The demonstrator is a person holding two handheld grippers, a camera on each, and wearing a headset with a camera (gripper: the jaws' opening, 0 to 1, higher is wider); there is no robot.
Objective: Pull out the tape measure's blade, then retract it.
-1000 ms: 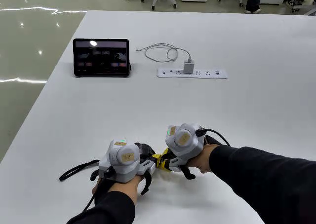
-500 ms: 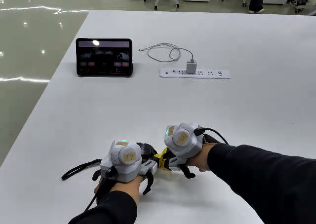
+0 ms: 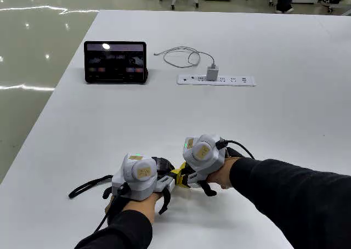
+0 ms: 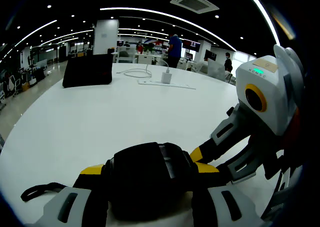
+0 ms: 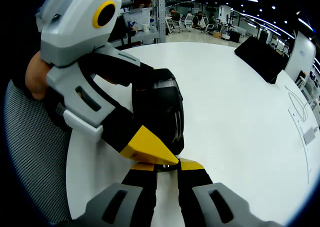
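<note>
Chunky black tape measure [image 4: 147,179] sits at the near end of the white table [image 3: 263,123], clamped in the left gripper [image 4: 145,199]. The right gripper [image 5: 162,168] pinches its front edge, jaws nearly together. Tablet [image 3: 115,62] and power strip [image 3: 216,80] are way back.

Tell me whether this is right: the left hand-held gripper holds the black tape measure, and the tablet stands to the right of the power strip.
Not quite. The head view shows the tablet standing to the left of the power strip, not the right. The rest holds: the left hand-held gripper holds the black tape measure.
</note>
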